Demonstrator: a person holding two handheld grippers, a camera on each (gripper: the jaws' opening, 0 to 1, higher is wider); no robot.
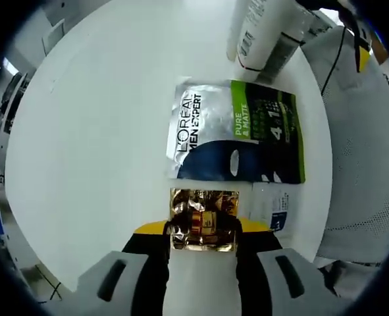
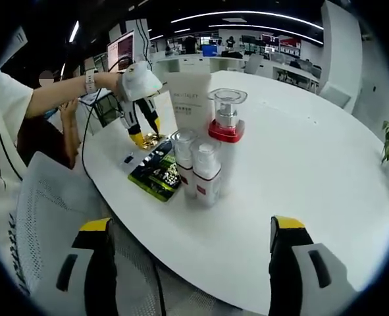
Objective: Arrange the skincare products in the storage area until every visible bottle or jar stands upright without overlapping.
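Note:
My left gripper (image 1: 203, 232) is shut on a gold foil sachet (image 1: 204, 217) that lies low over the white round table (image 1: 95, 145). Just beyond it lies a flat silver, navy and green L'Oréal Men Expert sachet (image 1: 237, 131), with a small white and blue sachet (image 1: 276, 207) beside it. White bottles (image 1: 263, 33) stand at the far edge. In the right gripper view a hand holds the left gripper (image 2: 143, 135) down on the gold sachet (image 2: 149, 140). Two white bottles with red bands (image 2: 206, 170), a red-collared pump bottle (image 2: 226, 128) and a white box (image 2: 189, 99) stand upright together. My right gripper (image 2: 190, 227) hangs open, short of the table.
A white mesh chair (image 2: 43, 210) stands at the table's edge next to the sachets, also seen as mesh chair (image 1: 362, 151). A person's arm (image 2: 62, 92) reaches in from the left. The table's right half (image 2: 312, 158) is bare. Desks and monitors fill the room behind.

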